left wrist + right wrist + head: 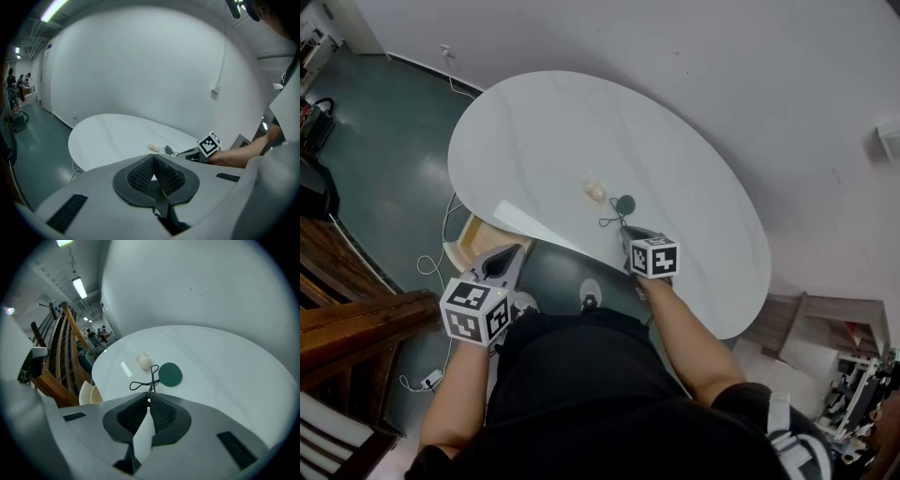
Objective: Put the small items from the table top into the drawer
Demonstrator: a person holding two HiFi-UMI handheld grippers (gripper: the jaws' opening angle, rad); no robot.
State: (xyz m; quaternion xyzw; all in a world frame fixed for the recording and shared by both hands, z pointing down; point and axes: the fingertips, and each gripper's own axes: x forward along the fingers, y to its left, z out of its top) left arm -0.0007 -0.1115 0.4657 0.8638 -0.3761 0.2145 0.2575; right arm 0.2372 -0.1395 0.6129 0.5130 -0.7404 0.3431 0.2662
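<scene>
On white oval bench, toward its near edge:
- One dark green round flat disc, lying flat, with a thin black cord trailing toward the person.
- One small pale wrapped lump, just beside the disc and not touching it.
- Right tool: clenched on the cord's end; the disc itself is not gripped.
- Left tool: clenched, nothing in it, held off the bench near the pale wooden drawer, which appears pulled out below the bench edge.

Neither item is in the drawer yet.

Hazards, as judged: the thin cord may slip from the pads. A dangling disc may swing and clip the lump or the bench edge on its way to the drawer.
</scene>
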